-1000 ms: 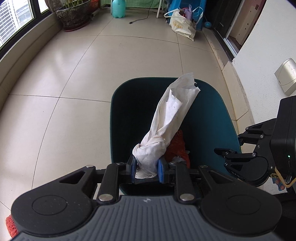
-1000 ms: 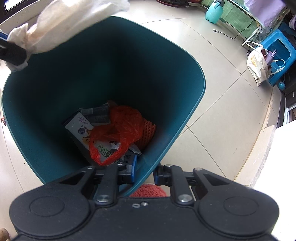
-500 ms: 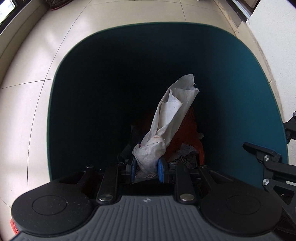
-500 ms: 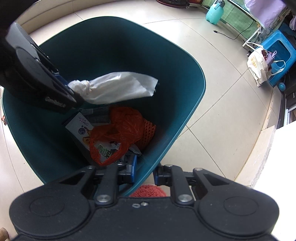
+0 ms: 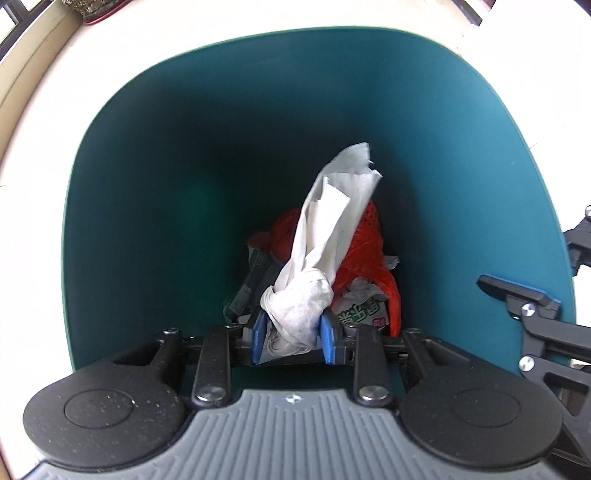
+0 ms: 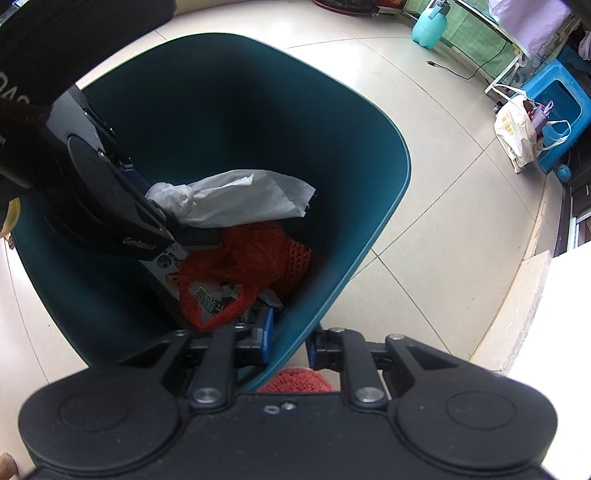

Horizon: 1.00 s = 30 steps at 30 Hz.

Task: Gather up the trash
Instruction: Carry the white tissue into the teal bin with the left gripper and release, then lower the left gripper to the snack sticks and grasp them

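My left gripper (image 5: pixel 293 338) is shut on a crumpled white tissue (image 5: pixel 325 240) and holds it down inside the teal trash bin (image 5: pixel 147 177), above the trash. The bin holds an orange plastic bag (image 5: pixel 364 243), an orange mesh net and printed packets. In the right wrist view the left gripper (image 6: pixel 162 210) reaches in from the left with the tissue (image 6: pixel 240 197) over the orange bag (image 6: pixel 255 258). My right gripper (image 6: pixel 290 343) is shut on the bin's rim (image 6: pixel 295 347), one finger inside the wall and one outside.
The bin stands on a beige tiled floor (image 6: pixel 443 229). A white wall is at the right. A red fuzzy item (image 6: pixel 295 382) lies under the right gripper. A white bag (image 6: pixel 517 129), blue stool and green spray bottle (image 6: pixel 428 26) stand far off.
My left gripper has gone from above the bin down into it with the tissue, and its jaws stand slightly wider now. The right gripper has stayed on the rim.
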Available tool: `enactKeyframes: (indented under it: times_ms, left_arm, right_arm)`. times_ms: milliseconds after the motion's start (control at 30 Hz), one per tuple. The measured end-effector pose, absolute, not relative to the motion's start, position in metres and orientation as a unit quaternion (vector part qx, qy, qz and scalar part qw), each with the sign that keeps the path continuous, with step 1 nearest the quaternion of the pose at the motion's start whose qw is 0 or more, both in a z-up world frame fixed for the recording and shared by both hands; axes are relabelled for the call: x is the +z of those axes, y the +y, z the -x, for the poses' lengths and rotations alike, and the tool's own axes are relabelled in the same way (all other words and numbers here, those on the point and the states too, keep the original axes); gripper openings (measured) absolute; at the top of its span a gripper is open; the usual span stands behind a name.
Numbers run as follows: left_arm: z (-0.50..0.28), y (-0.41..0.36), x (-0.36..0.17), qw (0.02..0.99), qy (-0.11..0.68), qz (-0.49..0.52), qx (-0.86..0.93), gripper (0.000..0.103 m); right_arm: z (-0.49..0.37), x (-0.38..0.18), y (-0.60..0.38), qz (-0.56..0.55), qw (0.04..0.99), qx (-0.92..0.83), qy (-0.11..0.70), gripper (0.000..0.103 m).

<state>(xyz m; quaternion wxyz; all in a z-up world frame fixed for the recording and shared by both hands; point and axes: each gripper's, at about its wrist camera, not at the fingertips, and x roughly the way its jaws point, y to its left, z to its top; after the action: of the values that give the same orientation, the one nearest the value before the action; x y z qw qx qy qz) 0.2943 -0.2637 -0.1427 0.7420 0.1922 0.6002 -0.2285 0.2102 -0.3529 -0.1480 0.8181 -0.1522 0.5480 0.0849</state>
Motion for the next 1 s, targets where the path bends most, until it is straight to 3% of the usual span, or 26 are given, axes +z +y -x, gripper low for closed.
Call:
enactKeyframes:
  times_ms: [867, 900, 933, 1000]
  left_arm:
    - [-0.251, -0.188, -0.059, 0.782, 0.538, -0.142, -0.282, 0.032]
    - [-0.249, -0.181, -0.053, 0.786, 0.535, -0.137, -0.279, 0.039]
    - [-0.248, -0.173, -0.049, 0.792, 0.530, -0.128, -0.275, 0.056]
    - [-0.246, -0.156, -0.041, 0.806, 0.515, -0.115, -0.267, 0.069]
  right_arm:
    - [-0.210, -0.149, -0.353, 0.156, 0.817, 0.085, 0.549, 0.018]
    - [-0.210, -0.149, -0.353, 0.157, 0.816, 0.085, 0.550, 0.017]
    - [-0.210, -0.149, -0.353, 0.156, 0.816, 0.085, 0.550, 0.017]
    - [-0.210, -0.149, -0.353, 0.156, 0.816, 0.085, 0.550, 0.018]
